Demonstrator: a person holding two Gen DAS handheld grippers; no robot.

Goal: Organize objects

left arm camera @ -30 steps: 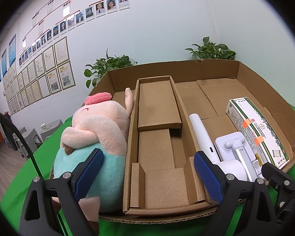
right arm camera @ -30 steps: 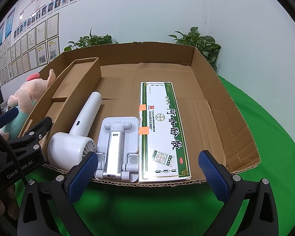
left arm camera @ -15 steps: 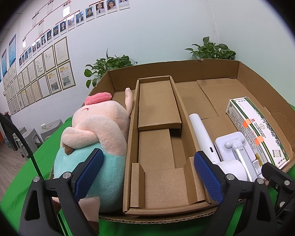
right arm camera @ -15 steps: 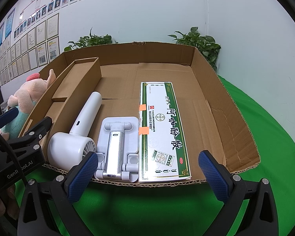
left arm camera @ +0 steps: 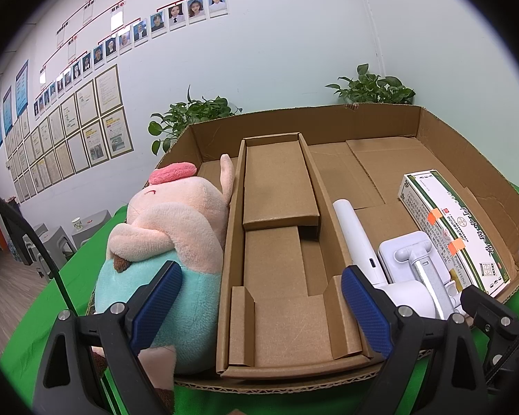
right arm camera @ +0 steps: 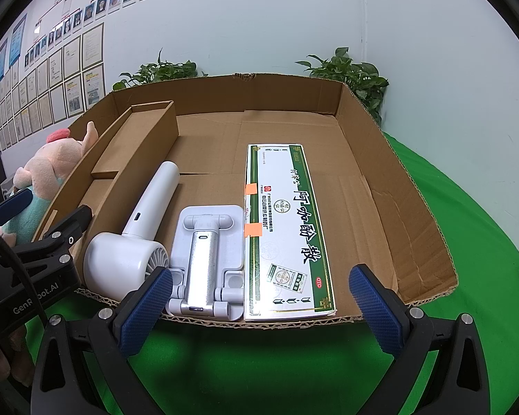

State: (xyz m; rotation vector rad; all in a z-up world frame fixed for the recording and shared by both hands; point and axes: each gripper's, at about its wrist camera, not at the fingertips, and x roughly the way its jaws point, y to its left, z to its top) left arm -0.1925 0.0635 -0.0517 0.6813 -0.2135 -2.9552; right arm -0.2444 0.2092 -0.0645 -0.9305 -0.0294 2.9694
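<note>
A shallow cardboard tray (right arm camera: 391, 186) lies on a green cloth. In it, side by side, lie a white handheld fan (right arm camera: 135, 242), a white folding phone stand (right arm camera: 207, 256) and a green-and-white medicine box (right arm camera: 287, 228). A narrow cardboard insert (left arm camera: 280, 242) sits left of the fan. A pink plush pig in teal (left arm camera: 169, 238) fills the tray's left end. My left gripper (left arm camera: 259, 304) is open and empty at the tray's near edge, in front of the insert. My right gripper (right arm camera: 259, 307) is open and empty, in front of the stand and box.
The green cloth (right arm camera: 467, 242) covers the table around the tray. Potted plants (right arm camera: 349, 72) stand behind it against a white wall with framed papers. The left gripper's body (right arm camera: 27, 276) shows at the left of the right wrist view.
</note>
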